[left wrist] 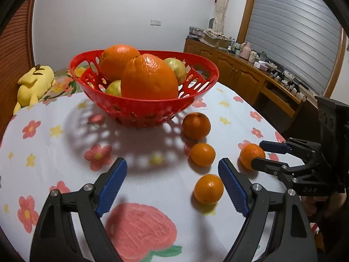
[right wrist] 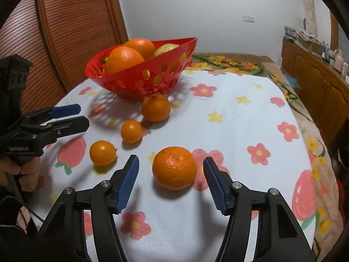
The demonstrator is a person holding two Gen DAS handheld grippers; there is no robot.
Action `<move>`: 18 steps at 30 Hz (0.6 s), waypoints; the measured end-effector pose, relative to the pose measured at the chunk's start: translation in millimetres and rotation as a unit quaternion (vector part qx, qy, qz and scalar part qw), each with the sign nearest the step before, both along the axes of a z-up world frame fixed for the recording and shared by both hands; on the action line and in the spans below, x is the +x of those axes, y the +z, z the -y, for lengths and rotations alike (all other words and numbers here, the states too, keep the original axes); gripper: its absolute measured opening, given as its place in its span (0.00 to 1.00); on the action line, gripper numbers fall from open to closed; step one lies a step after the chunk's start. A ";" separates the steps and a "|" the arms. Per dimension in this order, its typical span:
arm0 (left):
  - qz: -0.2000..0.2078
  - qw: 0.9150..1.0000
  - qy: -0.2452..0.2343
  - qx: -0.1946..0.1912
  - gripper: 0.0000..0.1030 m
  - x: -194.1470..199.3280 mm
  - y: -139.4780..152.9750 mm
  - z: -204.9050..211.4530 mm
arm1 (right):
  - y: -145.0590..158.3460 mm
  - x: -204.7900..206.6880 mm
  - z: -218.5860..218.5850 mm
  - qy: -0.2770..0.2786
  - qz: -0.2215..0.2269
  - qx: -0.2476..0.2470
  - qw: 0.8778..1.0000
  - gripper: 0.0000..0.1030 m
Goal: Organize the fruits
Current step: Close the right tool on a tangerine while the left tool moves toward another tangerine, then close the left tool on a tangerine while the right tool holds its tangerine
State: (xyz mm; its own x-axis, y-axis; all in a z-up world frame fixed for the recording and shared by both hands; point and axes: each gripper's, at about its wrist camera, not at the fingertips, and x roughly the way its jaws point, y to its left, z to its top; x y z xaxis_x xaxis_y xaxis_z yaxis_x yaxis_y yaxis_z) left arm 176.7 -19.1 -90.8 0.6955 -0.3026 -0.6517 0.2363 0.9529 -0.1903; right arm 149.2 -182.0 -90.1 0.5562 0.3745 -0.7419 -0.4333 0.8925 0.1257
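On the bed: flowered cloth (right wrist: 229,113) spread flat, white with pink blooms and strawberry prints, carrying all the fruit.
Red basket (left wrist: 139,107): perforated plastic bowl standing on the cloth at the far side, casting a dappled shadow toward the cameras.
Basket contents: two large oranges (left wrist: 149,77) piled above the rim, with pale yellow-green fruits (left wrist: 175,68) tucked behind and beside them.
Left gripper (left wrist: 172,184): jaws spread wide, blue ribbed pads facing each other over bare cloth, holding nothing; its right pad sits just beside the nearest small orange without clear contact.
Right gripper (right wrist: 171,180): jaws spread wide, straddling the near mandarin with a gap visible on each side, so nothing is gripped.
Near mandarin (right wrist: 174,168): resting on the cloth between the right gripper's pads, the closest loose fruit to that camera.
Far mandarin (right wrist: 155,107): on the cloth just in front of the basket's base.
Middle small orange (right wrist: 131,131): lying near the far mandarin, toward the cameras.
Nearest small orange (right wrist: 103,152): apart from the other, closer to the left gripper.
Plush toy (left wrist: 36,83): yellow, lying at the cloth's far left edge.
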 end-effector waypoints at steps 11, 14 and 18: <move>-0.012 1.000 -0.002 0.001 0.83 -4.0 -6.6 5.9 | -12.1 8.9 4.6 -0.010 -0.026 0.005 1.000 0.46; -0.017 1.000 -0.005 0.001 0.83 -4.5 -8.6 9.9 | -11.9 7.7 4.5 -0.006 -0.026 0.007 1.000 0.45; -0.022 1.000 -0.015 0.000 0.82 -6.6 -10.8 15.0 | -10.5 -0.5 7.3 -0.011 -0.019 -0.001 1.000 0.45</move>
State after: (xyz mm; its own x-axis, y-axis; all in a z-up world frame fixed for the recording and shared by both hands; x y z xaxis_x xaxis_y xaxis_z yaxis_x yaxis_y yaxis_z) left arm 170.0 -34.0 -101.6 0.6573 -0.3235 -0.6807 0.2564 0.9453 -0.2016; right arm 148.7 -189.3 -100.6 0.5349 0.3614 -0.7637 -0.4088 0.9018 0.1404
